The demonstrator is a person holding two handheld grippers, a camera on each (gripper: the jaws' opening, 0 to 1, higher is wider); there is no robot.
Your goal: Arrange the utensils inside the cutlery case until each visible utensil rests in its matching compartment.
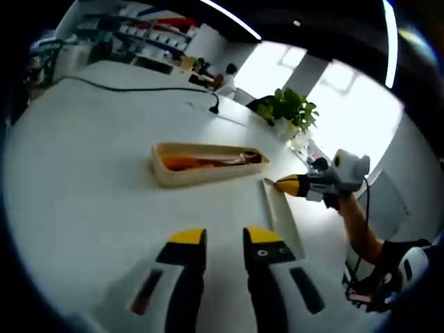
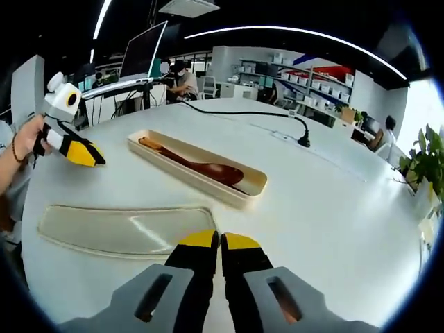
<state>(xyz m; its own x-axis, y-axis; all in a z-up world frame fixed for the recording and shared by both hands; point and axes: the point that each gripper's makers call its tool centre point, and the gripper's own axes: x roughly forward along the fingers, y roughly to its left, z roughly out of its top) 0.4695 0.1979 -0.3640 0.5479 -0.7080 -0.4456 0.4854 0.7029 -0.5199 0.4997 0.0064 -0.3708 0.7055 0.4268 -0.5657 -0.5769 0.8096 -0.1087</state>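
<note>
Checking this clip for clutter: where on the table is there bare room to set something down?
Bare table lies between the cutlery case and the black cable, and beyond the case's far side. Tightest: between the case and the clear lid, near the right gripper.

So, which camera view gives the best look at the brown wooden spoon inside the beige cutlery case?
The right gripper view: the brown wooden spoon lies fully visible from above inside the open beige cutlery case. In the left gripper view, the case wall hides most of the spoon, which looks small and blurred.
</note>
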